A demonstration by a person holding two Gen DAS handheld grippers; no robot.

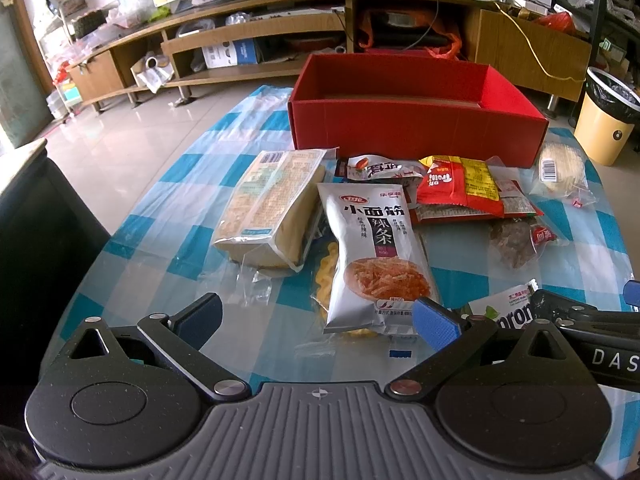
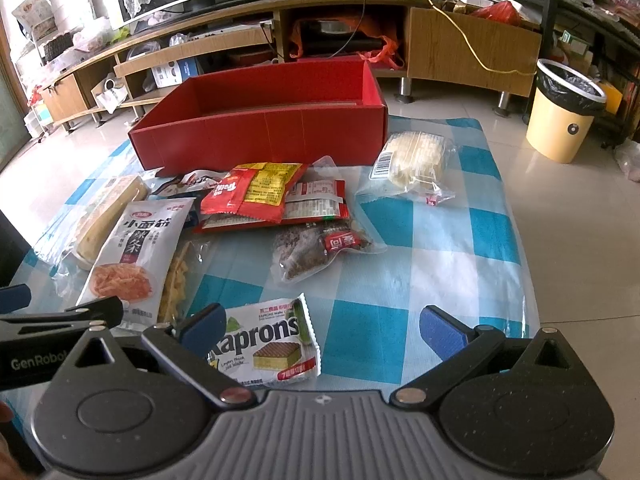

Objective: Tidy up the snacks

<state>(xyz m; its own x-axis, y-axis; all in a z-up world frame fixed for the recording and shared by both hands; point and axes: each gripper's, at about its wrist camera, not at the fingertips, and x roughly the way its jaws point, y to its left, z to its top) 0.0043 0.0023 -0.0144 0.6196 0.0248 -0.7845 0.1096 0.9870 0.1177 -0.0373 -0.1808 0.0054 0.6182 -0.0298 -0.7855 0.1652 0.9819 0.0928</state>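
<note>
Both our jaws spread wide, holding nothing. Kaprons wafer pack [image 2: 272, 344] lies flat on worktop [image 2: 432, 240], just ahead of right gripper [image 2: 320, 330], toward its left finger, long axis roughly crosswise. Right hand nearer. Red box [image 2: 264, 132] beyond pile.

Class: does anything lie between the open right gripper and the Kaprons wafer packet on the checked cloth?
Nothing visible does. The right gripper is open with the white-and-green Kaprons wafer packet just ahead, near its left finger, on the blue-and-white checked tablecloth.
</note>
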